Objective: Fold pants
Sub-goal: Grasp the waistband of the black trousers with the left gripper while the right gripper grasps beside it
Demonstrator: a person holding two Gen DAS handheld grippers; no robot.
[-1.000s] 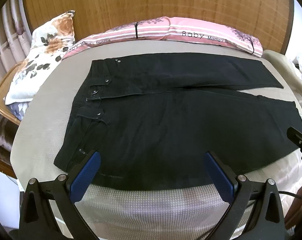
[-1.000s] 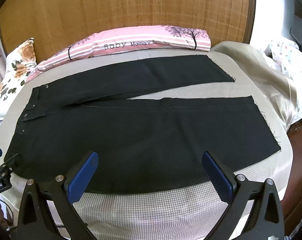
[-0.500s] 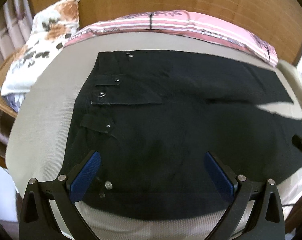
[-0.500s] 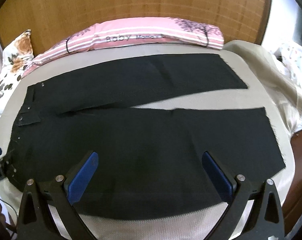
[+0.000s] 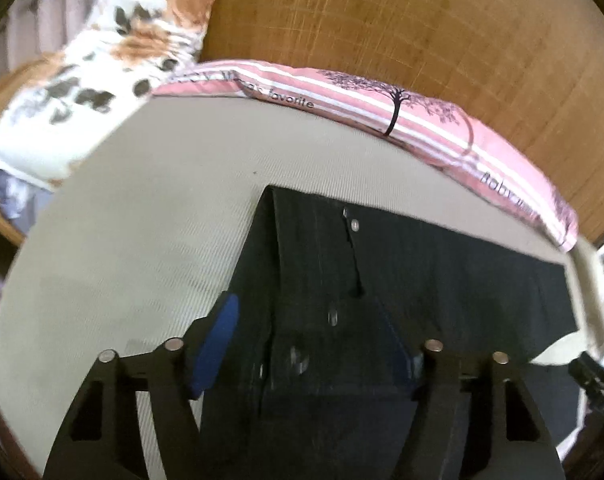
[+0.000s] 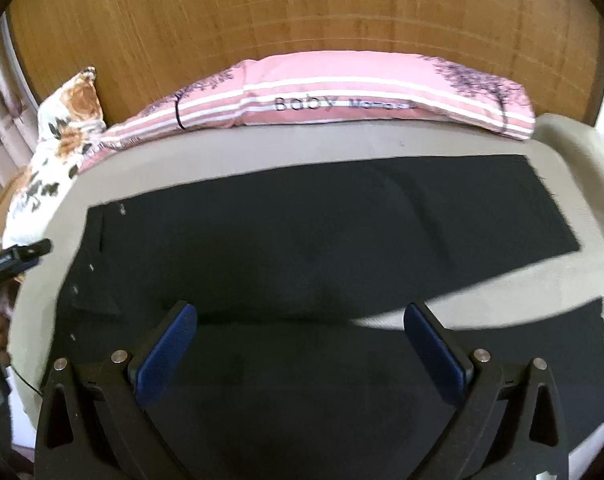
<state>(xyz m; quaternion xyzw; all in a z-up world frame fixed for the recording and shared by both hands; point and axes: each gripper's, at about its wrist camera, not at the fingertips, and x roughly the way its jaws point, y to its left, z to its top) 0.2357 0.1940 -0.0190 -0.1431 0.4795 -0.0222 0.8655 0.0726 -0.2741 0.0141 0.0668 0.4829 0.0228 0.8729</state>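
Both grippers hovered over pants (image 6: 322,248) on the bed (image 5: 141,220): left gripper (image 5: 314,344) closing astride the waistband, pads not pressing; right gripper (image 6: 302,340) wide open, empty, above the leg.

Black pants (image 6: 310,248) are laid flat on the beige bed cover, lengthwise across the bed. The waistband end, marked by small metal snaps and rivets, is seen beyond and to the left of the right gripper's fingers; the two legs run off to the right of them. The far leg lies smooth with a straight hem. A wedge of bed cover is exposed between the two legs just beyond the right-hand finger. In the left wrist view, the waist of the pants (image 5: 382,280) lies between the fingers, its edge just inside the left-hand finger. Whether the cloth is touched cannot be told.
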